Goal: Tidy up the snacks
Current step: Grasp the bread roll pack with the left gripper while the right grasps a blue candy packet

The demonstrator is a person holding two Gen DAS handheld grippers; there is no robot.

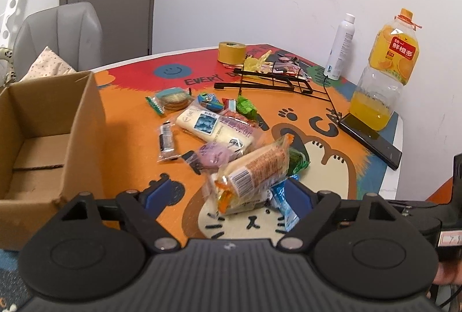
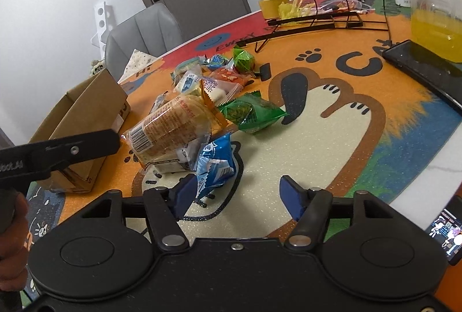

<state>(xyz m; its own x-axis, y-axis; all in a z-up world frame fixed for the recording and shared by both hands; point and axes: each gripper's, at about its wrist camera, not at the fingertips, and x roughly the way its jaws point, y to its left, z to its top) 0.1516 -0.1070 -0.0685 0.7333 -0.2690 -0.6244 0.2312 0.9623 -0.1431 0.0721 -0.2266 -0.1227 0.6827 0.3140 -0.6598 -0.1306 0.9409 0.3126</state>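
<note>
Clearly both grippers are lining up on the heap: the left gripper has its jaws open around the orange cracker pack, and the right gripper likewise, beside the blue packet. Cardboard box waits empty on the worktop.

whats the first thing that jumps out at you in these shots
A loose heap of wrapped snacks sprawls over the bright orange cat mat in the middle of the table. An open cardboard box sits to the heap's left, and a big juice bottle stands at the far right by the wall.
</note>
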